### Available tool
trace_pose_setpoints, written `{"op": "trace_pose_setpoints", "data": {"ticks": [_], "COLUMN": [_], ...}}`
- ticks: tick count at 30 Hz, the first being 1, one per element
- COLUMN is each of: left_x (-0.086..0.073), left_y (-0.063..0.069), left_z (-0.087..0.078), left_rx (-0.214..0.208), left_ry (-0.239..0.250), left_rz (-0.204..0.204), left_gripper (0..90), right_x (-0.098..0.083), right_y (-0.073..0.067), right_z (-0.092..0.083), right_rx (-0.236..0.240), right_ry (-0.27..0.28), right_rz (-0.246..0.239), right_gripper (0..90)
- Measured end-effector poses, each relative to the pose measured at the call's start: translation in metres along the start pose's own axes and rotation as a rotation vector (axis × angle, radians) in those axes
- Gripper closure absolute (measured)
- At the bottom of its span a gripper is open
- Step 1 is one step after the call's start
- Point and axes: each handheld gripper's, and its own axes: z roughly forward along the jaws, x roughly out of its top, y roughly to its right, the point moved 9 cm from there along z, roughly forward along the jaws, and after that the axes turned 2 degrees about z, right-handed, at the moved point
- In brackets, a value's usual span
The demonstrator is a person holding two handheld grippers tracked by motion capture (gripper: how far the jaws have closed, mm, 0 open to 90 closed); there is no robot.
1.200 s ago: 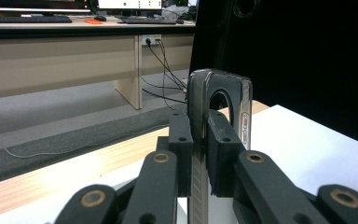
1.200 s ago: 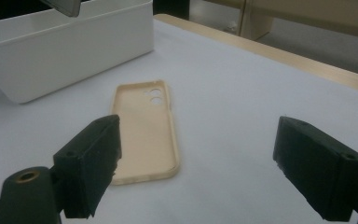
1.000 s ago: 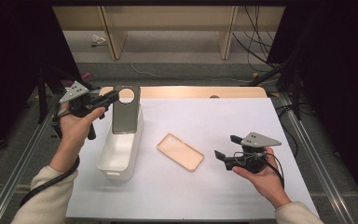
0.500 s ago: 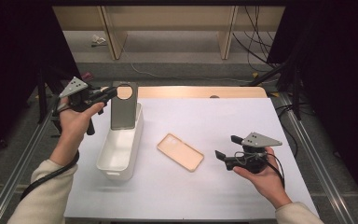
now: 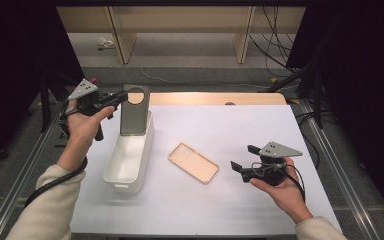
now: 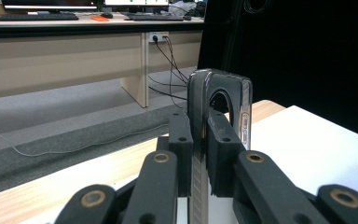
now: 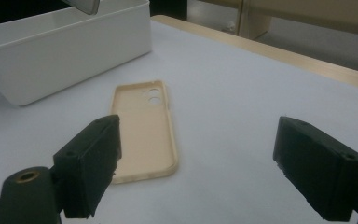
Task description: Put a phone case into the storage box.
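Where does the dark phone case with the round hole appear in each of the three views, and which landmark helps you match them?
High view: the dark phone case hangs upright at upper left, over the far end of the white bin, clamped by the left gripper.
Left gripper view: centre, edge-on, pinched between the two black jaws.
Right gripper view: a corner of it at the top left edge.
Shared landmark: the white table, in all three.
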Motion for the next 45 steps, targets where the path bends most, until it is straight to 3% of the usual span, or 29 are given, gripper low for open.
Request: {"op": "trace_pose_setpoints", "data": {"ticks": [9, 45], "left_x": [0.001, -0.020], "left_y": [-0.006, -0.030], "left_z": [0.009, 0.034], "left_rx": [0.007, 0.029], "left_ry": [-0.005, -0.055], "left_rz": [0.000, -0.011], "left_gripper": [81.5, 81.4], "right_x": [0.000, 0.000], "right_y": [0.000, 0.000], "right_z": [0.000, -0.001], "right_rx": [0.002, 0.007], "right_ry": [-0.001, 0.001], "right_rz": [0.003, 0.011], "right_gripper": [16.1, 16.1]}}
